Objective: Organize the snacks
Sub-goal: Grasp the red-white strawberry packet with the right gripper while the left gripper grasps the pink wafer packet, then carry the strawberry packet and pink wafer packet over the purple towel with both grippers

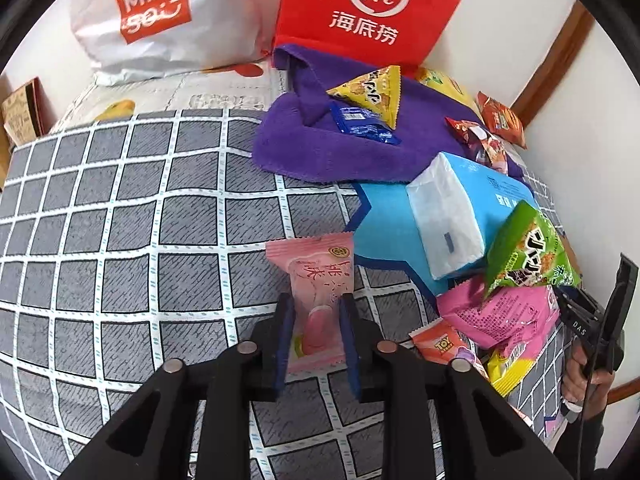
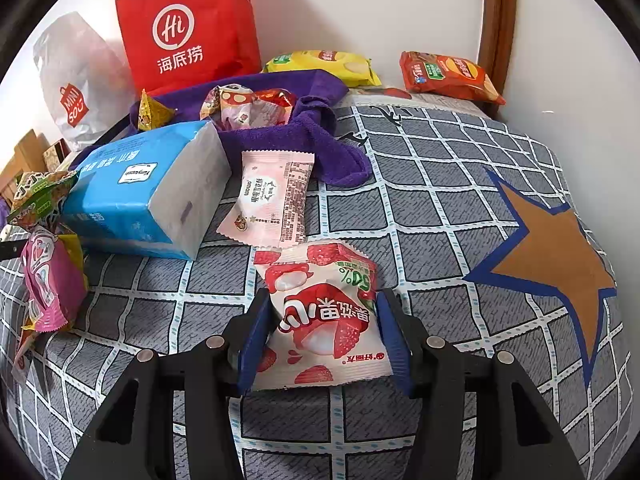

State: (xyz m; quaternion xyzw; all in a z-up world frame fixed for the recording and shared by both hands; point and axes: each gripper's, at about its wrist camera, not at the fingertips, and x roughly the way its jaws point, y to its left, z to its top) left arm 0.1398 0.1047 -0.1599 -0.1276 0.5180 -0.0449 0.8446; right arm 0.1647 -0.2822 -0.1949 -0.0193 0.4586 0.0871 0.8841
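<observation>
My left gripper (image 1: pixel 316 300) is shut on a pale pink snack packet (image 1: pixel 310 272), which stands upright between the blue pads above the checked bedspread (image 1: pixel 120 240). In the right wrist view, my right gripper (image 2: pixel 323 296) is shut on a white-and-red strawberry packet (image 2: pixel 324 320), its pads pressed against both edges of the crumpled wrapper. Beyond it lies a pale pink-and-white packet (image 2: pixel 272 200). Several more snacks sit in a heap at the left view's right edge, among them a green triangular packet (image 1: pixel 524 252) and a magenta packet (image 1: pixel 496 316).
A blue tissue pack (image 2: pixel 140 192) lies beside a crumpled purple towel (image 2: pixel 280 140) with wrapped snacks on it. A red paper bag (image 2: pixel 188 28) and a white bag (image 1: pixel 160 16) lean on the wall. Yellow (image 2: pixel 320 66) and orange (image 2: pixel 448 76) packets lie near the wall.
</observation>
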